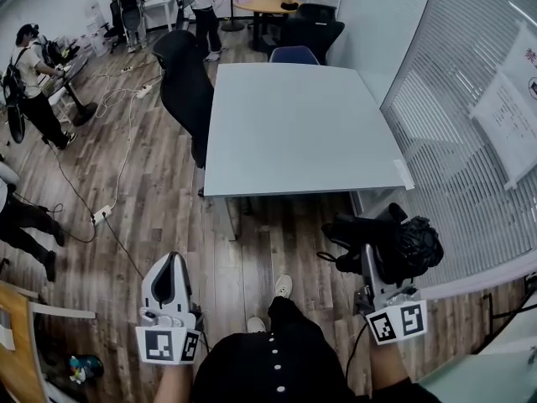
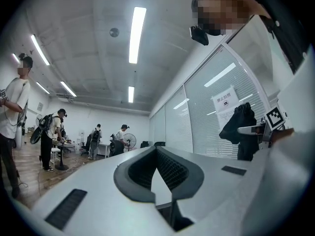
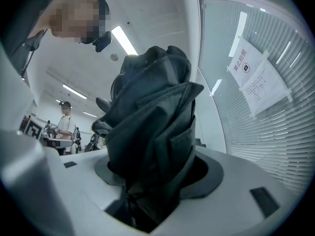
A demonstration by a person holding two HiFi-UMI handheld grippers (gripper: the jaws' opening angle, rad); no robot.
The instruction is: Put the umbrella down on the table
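The black folded fabric umbrella (image 1: 401,243) is off the worktop, held in the air just in front of the near right corner of the pale grey rectangular worktop (image 1: 294,133), above the brown wood-plank floor (image 1: 168,191). The right hand-held gripper (image 1: 376,263) grips it. In the right gripper view the crumpled canopy fills the space between the two white jaws, which stand fairly wide and press on its lower part, while the bundle rises above them. One end of the umbrella reaches toward the worktop's near edge but stays apart from it.

The left hand-held gripper (image 1: 174,265) is in front of the worktop's near left corner, well apart from the umbrella. Its jaws meet at the tips and hold nothing.

A black office chair (image 1: 185,82) stands against the worktop's left edge, and a blue chair back (image 1: 294,54) shows at its far end. To the right of the worktop runs a glass wall with white blinds (image 1: 453,166) with white paper notices (image 1: 508,116) stuck on it. Left of the worktop a white power strip (image 1: 101,215) lies on the floor with its cable. Beyond the worktop's far left corner several people (image 1: 130,7) stand at other desks.
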